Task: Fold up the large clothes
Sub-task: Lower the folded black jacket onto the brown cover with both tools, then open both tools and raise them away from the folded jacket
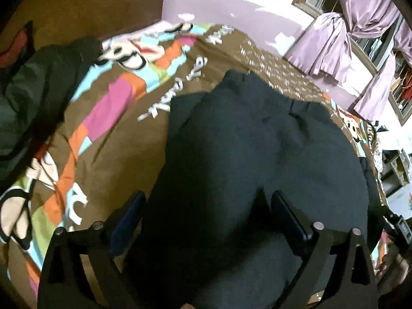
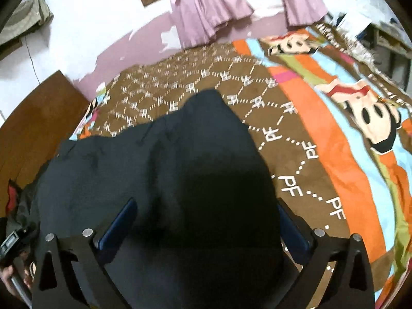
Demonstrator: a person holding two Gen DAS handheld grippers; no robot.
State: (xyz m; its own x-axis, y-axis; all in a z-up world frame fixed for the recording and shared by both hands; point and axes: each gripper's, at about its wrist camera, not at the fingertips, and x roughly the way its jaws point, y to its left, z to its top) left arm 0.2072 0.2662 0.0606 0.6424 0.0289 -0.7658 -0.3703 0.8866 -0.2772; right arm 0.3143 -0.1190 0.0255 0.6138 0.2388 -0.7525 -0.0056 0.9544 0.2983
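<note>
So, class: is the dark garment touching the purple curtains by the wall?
Apart. The right wrist view shows the dark garment ending on the brown patterned bedspread, with a stretch of bare bedspread between it and the purple curtains.

Near end of garment (image 1: 244,154) cut off by lower edge in both views, hidden partly behind gripper frames. Blanket (image 1: 116,134) under garment covered; print smeared by blur at left. Dark heap (image 1: 33,82) at left edge cropped, kind of cloth unclear. Small black device (image 2: 13,244) at left edge of right view half cut off, too blurred to identify. Shelf clutter (image 1: 401,82) past curtains (image 1: 332,43) too small to make out.
</note>
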